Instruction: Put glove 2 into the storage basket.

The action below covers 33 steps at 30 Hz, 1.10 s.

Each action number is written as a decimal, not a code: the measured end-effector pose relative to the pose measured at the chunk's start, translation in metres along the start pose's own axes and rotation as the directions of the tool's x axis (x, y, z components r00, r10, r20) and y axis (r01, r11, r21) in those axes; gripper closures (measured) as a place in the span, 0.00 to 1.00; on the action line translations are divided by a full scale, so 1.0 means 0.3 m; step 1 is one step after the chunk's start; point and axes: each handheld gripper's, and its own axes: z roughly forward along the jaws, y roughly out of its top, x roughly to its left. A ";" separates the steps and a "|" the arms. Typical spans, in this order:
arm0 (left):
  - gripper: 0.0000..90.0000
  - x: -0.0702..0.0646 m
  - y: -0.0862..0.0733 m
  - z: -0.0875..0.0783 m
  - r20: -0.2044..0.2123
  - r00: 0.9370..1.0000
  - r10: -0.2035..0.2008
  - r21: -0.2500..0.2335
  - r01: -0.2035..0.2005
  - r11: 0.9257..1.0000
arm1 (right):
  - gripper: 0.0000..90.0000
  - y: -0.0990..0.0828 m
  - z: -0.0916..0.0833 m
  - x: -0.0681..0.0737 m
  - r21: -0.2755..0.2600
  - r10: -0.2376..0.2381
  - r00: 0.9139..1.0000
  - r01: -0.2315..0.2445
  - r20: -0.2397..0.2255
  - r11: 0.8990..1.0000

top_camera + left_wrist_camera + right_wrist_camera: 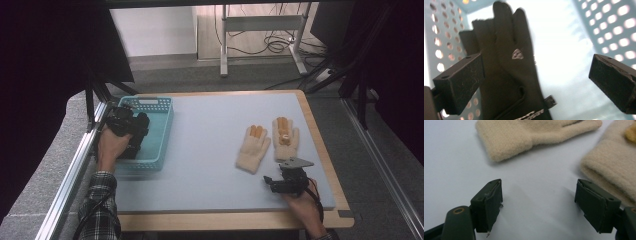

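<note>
A black glove (pixel 509 67) with a small silver logo lies flat on the floor of the light blue perforated basket (pixel 165 107) at the table's left. My left gripper (pixel 537 66) hangs open just above it, jaws wide apart and nothing pinched; in the high view the left gripper (pixel 131 129) is over the basket. Two beige knitted gloves lie side by side at the right, the left one (pixel 253 148) and the right one (pixel 285 137) with orange fingertips. My right gripper (pixel 286 179) rests open on the mat just short of their cuffs (pixel 499 145), its jaws empty.
A pale blue mat (pixel 210 150) covers the wooden table (pixel 320 145). The basket's walls (pixel 614 22) rise close around the left gripper. Metal rails (pixel 70 175) run along both table sides, and a desk frame with cables (pixel 265 35) stands beyond the far edge.
</note>
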 end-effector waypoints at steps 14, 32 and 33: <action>0.00 -0.080 0.012 -0.080 0.057 0.997 0.042 -0.143 -0.034 0.989 | 0.24 0.000 0.000 0.000 0.000 0.000 1.000 0.000 0.000 1.000; 0.00 -0.305 0.012 -0.165 0.177 0.965 0.196 -0.291 -0.139 0.947 | 0.24 0.000 0.000 0.000 0.000 0.002 1.000 -0.002 0.001 1.000; 0.00 -0.319 0.010 -0.167 0.185 0.961 0.203 -0.298 -0.142 0.944 | 0.24 0.000 0.000 0.000 0.000 0.001 1.000 -0.001 0.001 1.000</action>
